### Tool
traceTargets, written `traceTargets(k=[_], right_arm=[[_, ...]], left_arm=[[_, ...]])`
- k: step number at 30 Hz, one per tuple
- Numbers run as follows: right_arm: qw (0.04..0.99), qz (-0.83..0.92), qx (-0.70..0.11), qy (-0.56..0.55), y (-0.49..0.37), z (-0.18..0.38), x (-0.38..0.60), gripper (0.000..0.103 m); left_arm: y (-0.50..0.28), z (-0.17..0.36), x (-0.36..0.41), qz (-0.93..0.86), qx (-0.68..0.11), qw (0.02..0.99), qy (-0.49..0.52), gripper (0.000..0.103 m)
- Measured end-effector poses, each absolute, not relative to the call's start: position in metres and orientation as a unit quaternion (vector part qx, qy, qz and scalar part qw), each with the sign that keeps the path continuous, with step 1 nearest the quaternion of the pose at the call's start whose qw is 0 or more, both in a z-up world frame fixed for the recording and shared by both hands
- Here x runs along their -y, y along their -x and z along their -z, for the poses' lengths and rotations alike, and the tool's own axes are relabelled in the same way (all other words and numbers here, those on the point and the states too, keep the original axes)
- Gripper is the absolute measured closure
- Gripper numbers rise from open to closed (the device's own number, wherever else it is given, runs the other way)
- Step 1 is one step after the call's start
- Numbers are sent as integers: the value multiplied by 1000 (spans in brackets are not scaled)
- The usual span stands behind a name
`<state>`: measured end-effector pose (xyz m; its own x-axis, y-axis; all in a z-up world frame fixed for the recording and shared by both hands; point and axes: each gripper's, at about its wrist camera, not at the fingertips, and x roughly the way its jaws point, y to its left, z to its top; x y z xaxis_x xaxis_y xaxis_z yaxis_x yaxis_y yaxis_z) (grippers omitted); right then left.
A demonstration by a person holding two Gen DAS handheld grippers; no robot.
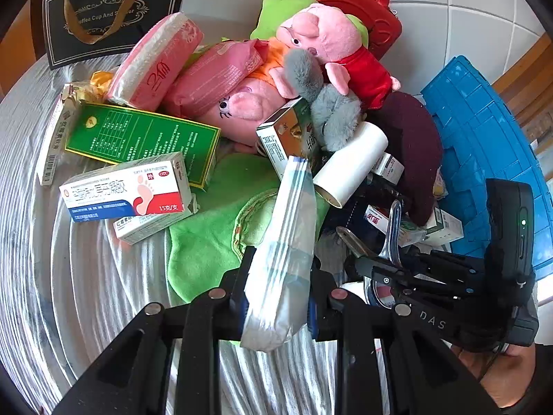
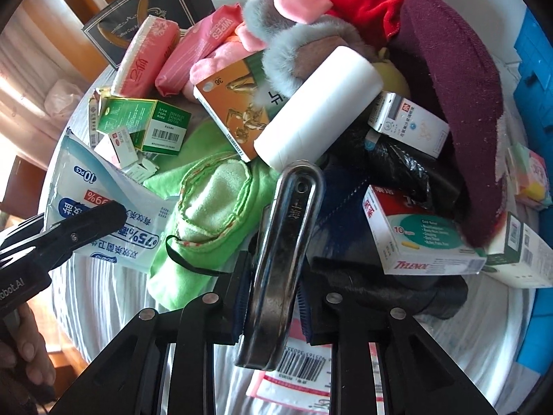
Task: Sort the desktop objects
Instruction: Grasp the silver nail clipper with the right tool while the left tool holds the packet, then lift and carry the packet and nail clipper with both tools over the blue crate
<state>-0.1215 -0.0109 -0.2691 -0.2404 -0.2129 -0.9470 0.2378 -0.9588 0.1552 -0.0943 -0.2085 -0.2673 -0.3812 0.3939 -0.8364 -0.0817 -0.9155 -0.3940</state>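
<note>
A heap of desktop things lies on a white striped cloth (image 1: pixel 86 294). In the left wrist view my left gripper (image 1: pixel 278 273) is shut on a white and blue wipes packet (image 1: pixel 287 228), which stands upright between the pads. The same packet (image 2: pixel 114 186) shows in the right wrist view with the left gripper (image 2: pixel 110 212) clamped on its edge. My right gripper (image 2: pixel 274 276) is shut on a shiny metal tool handle (image 2: pixel 287 228) over the dark bag. From the left wrist view, the right gripper (image 1: pixel 383 278) sits at the lower right with the metal tool (image 1: pixel 394 228) sticking up.
The pile holds pink plush pigs (image 1: pixel 325 38), a grey plush (image 1: pixel 328 110), a green cloth (image 1: pixel 214 235), a white roll (image 2: pixel 318 107), medicine boxes (image 1: pixel 128 190), a Tylenol box (image 2: pixel 418 238) and a maroon cloth (image 2: pixel 459 110). A blue crate (image 1: pixel 484 145), red case (image 1: pixel 345 3) and black paper bag (image 1: pixel 110 10) ring it.
</note>
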Motion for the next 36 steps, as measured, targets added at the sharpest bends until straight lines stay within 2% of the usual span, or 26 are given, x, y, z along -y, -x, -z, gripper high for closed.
traceTargets(k=[20,36], right_arm=[[150,799,4,-583,108,253,-1,80],[163,820,-6,-549,91,196,-16,80]], left_arm=[[86,248,195,-825,124,145,532,79],[80,199,171,-848,101,136,502,79]])
